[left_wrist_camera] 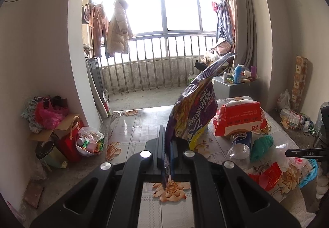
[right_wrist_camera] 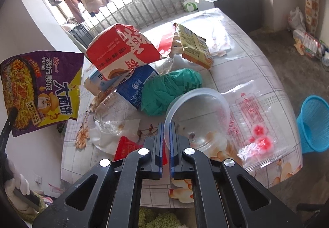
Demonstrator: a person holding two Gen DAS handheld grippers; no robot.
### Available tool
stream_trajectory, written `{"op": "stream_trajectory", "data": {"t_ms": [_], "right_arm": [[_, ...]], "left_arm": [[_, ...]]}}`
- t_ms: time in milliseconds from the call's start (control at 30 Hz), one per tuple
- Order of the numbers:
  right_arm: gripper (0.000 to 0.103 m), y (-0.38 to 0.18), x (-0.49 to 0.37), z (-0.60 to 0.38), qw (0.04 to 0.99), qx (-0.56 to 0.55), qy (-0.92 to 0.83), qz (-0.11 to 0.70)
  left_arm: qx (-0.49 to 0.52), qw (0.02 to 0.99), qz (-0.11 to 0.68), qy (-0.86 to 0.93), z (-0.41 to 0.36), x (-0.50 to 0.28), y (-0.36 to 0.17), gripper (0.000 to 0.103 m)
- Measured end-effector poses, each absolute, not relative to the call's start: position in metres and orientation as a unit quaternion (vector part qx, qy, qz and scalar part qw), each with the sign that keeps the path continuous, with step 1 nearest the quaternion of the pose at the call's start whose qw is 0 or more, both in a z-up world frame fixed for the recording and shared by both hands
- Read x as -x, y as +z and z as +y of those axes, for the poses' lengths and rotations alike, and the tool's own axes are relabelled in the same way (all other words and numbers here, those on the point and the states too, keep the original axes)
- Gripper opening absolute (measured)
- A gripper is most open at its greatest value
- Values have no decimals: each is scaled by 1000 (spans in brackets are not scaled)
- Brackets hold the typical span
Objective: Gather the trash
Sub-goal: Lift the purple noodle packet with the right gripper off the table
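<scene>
Now, step: I carry the purple noodle wrapper (left_wrist_camera: pixel 191 108) to the blue basket (right_wrist_camera: pixel 313 123), lower right, keeping my pinch firm.
Left hand-held gripper (left_wrist_camera: pixel 168 158): pressed together on the wrapper's lower edge, wrapper lifted clear of the desk (right_wrist_camera: pixel 246 67).
Right hand-held gripper (right_wrist_camera: pixel 166 139): pressed together, pinching the rim of the clear plastic bowl (right_wrist_camera: pixel 197 108).
Remaining trash: red-and-white bag (right_wrist_camera: pixel 121 47), green wad (right_wrist_camera: pixel 170 88), centre of frame.
</scene>
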State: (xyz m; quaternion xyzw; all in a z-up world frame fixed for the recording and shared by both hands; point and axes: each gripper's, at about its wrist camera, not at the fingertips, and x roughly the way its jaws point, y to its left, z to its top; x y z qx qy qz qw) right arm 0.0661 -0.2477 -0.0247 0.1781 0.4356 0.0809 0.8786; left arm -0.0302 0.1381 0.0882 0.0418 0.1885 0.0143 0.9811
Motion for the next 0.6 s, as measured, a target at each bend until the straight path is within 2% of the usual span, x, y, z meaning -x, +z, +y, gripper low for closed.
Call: {"op": "stream_trajectory", "data": {"t_ms": [233,400,600], "right_arm": [[0,2,-50,-253,887,-194,117,402],[0,27,-35,-266,905,-204,120,353],[0,32,-24,-290,909,-236,104,328]], "left_arm": [[-15,988,152,-21,144,48,126,3],[-35,991,106,-71,116,50,151,3],[-38,983,113,-140,76,36,153,3]]}}
